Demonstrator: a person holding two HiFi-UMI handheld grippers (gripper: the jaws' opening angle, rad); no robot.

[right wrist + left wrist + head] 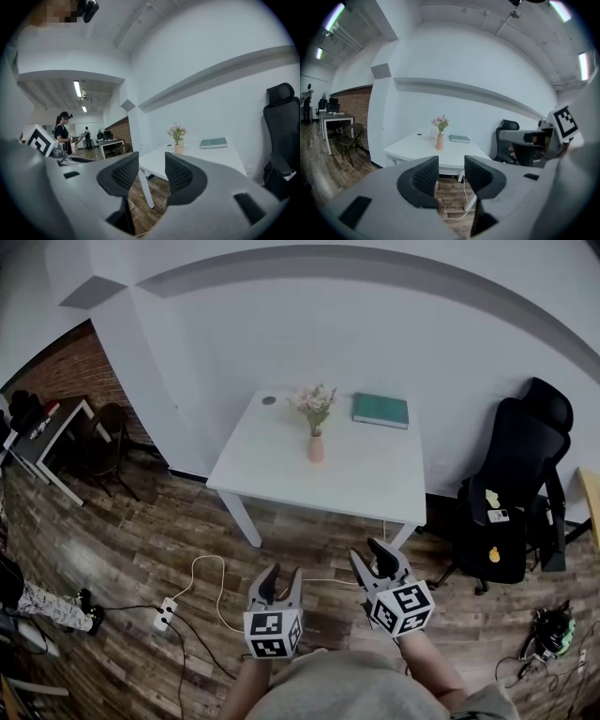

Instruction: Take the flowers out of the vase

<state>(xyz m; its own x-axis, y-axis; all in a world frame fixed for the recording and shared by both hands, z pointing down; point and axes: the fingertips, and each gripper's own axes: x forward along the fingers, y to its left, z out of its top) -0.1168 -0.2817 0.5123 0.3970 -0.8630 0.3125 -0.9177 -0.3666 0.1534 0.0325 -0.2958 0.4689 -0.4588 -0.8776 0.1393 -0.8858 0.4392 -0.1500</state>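
Note:
A small pink vase (pixel 316 448) stands upright on the white table (pixel 281 465), with pale pink flowers (pixel 314 401) in it. Both grippers hover over the wooden floor, well short of the table's near edge. My left gripper (pixel 280 579) is open and holds nothing. My right gripper (pixel 372 557) is open too, also with nothing in it. In the left gripper view the vase (pixel 439 141) and flowers (pixel 440 122) show far off, above the parted jaws of that gripper (pixel 451 176). The right gripper view has the flowers (pixel 177 131) beyond its own gripper (pixel 151 173).
A green book (pixel 381 410) lies at the table's back right. A black office chair (pixel 516 493) stands right of the table. A power strip (pixel 167 612) and white cables lie on the floor at the left. A dark desk with chairs (pixel 56 427) is far left.

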